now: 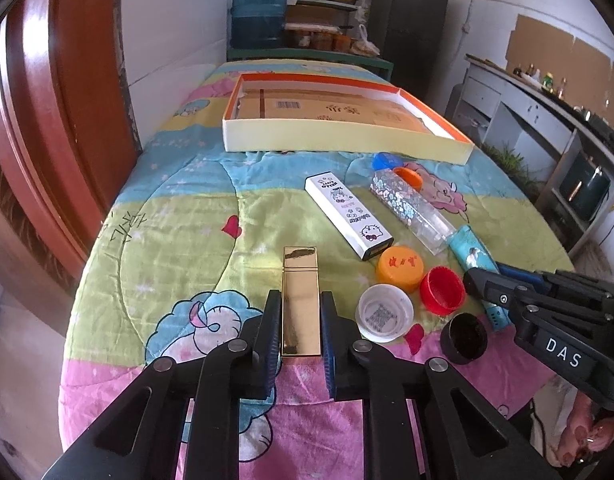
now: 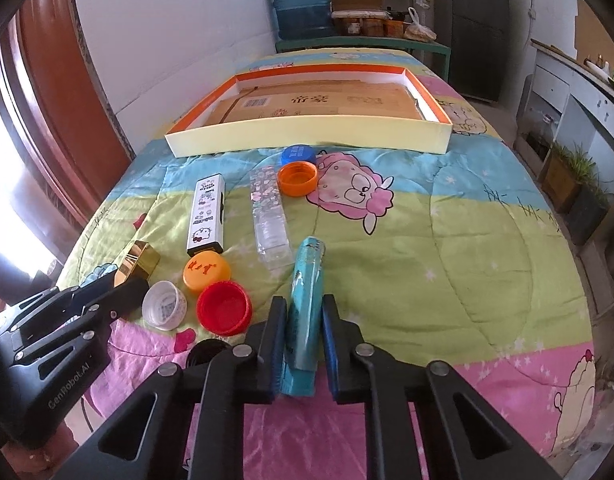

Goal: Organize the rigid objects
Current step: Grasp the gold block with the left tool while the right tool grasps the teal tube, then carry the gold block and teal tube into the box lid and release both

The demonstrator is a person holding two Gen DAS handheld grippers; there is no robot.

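My left gripper [image 1: 301,312] is shut on a shiny gold box [image 1: 301,292] that lies lengthwise between its pads on the quilt. My right gripper [image 2: 304,316] is shut on a teal box [image 2: 307,292], also resting on the quilt. Further off lie a white cartoon-print box [image 1: 347,214], a clear flowered box [image 1: 409,206] and loose caps: white [image 1: 383,312], red [image 1: 443,290], orange [image 1: 401,268], black [image 1: 463,338], another orange [image 2: 297,178] and blue [image 2: 298,155]. A shallow orange-rimmed tray [image 1: 339,144] sits beyond them.
A cartoon quilt [image 2: 447,240] covers the table. A red-brown wooden door [image 1: 47,120] stands at the left. Behind the table are a shelf with a blue water jug [image 1: 259,12] and a dark fridge [image 1: 411,12]. A counter [image 1: 547,112] runs along the right.
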